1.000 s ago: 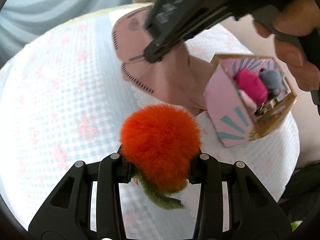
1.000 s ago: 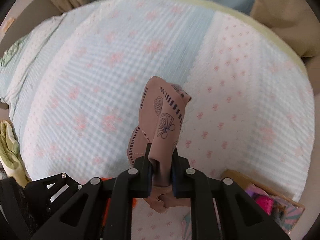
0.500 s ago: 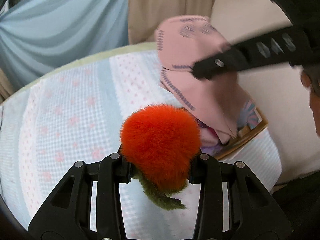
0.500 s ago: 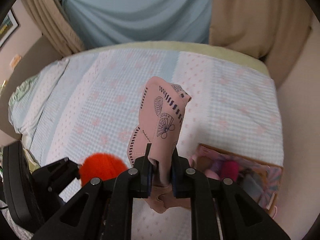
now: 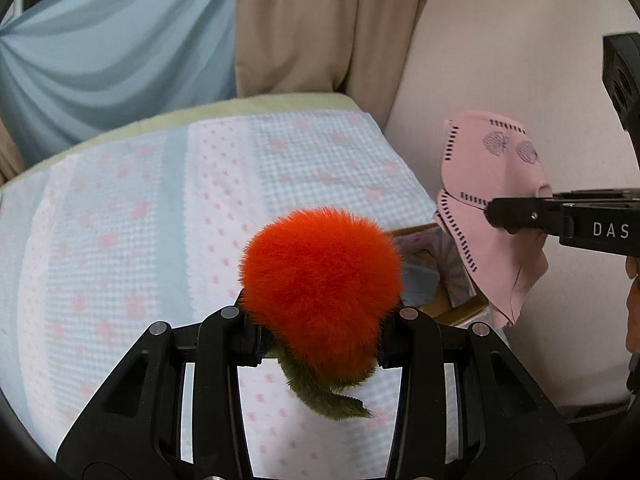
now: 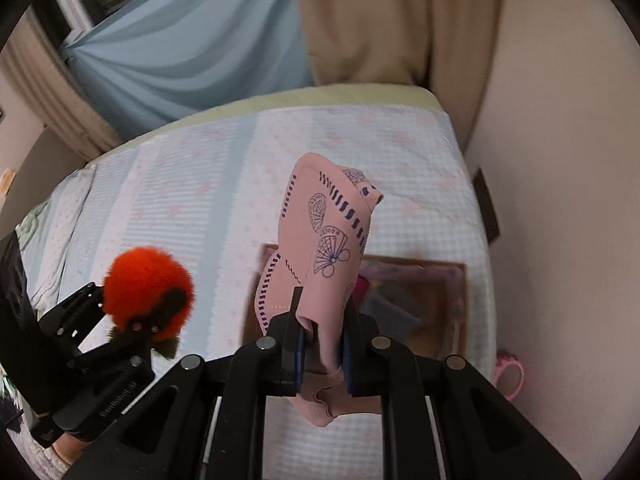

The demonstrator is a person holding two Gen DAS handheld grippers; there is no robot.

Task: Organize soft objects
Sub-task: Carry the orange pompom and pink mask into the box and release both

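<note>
Pink cloth [image 6: 324,248] is clamped in your right gripper [image 6: 322,344], hanging directly over the open box [image 6: 452,312] on the bed [image 6: 192,200]. Your left gripper [image 5: 320,332], clenched on the orange pompom [image 5: 320,292], sits farther off.

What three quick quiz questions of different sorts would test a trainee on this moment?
1. True or false: the left tool is empty.
2. Which item does the right tool hold? A) pompom B) cloth C) cup
3. Fill in: the box sits on the ___.

Key: 1 false, it grips the pompom; 2 B; 3 bed.
</note>
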